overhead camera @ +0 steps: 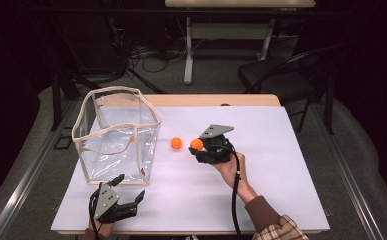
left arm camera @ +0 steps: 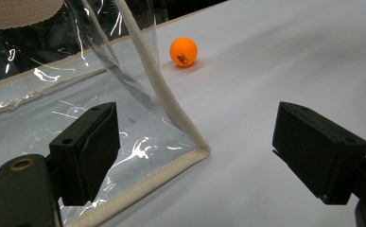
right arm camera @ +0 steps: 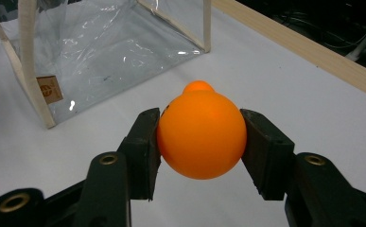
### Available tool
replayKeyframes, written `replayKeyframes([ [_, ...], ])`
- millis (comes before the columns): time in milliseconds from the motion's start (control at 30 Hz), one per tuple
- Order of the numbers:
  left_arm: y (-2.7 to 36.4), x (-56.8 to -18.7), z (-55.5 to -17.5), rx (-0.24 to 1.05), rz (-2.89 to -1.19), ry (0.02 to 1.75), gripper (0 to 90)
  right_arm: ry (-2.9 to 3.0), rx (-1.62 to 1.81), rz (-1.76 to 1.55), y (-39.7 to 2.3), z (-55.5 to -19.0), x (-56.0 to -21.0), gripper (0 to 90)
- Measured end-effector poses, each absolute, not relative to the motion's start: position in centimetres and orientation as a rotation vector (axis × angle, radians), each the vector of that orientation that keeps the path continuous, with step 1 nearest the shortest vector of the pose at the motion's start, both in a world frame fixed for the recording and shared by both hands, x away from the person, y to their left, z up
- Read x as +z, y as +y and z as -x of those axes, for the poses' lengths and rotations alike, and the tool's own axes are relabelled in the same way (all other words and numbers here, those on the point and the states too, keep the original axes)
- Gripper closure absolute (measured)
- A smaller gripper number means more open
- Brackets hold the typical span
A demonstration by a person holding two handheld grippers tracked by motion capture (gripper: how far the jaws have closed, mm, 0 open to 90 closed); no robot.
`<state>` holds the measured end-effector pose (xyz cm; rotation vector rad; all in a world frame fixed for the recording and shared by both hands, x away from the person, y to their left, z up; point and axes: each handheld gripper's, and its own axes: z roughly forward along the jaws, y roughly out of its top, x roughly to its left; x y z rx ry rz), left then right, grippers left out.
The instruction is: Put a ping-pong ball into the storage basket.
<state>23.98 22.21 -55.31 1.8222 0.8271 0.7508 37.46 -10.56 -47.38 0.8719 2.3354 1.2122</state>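
Bagging orange balls

One ball [right arm camera: 201, 137] is clamped by the right gripper [overhead camera: 199, 146] beside the empty clear bag [overhead camera: 116, 132]; the second ball [overhead camera: 176, 143] remains; the left gripper [overhead camera: 131, 189] is held open.

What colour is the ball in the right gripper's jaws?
Orange. The ball held by the right gripper shows best in the right gripper view.
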Motion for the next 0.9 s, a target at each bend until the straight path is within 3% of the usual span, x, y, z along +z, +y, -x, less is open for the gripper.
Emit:
replayKeyframes([
  [900, 22.3, -55.3, -24.0, 0.750, -1.819, 0.829, 15.9, 2.339, 1.228, -0.823, -8.7, -38.8, -44.7, 51.0],
])
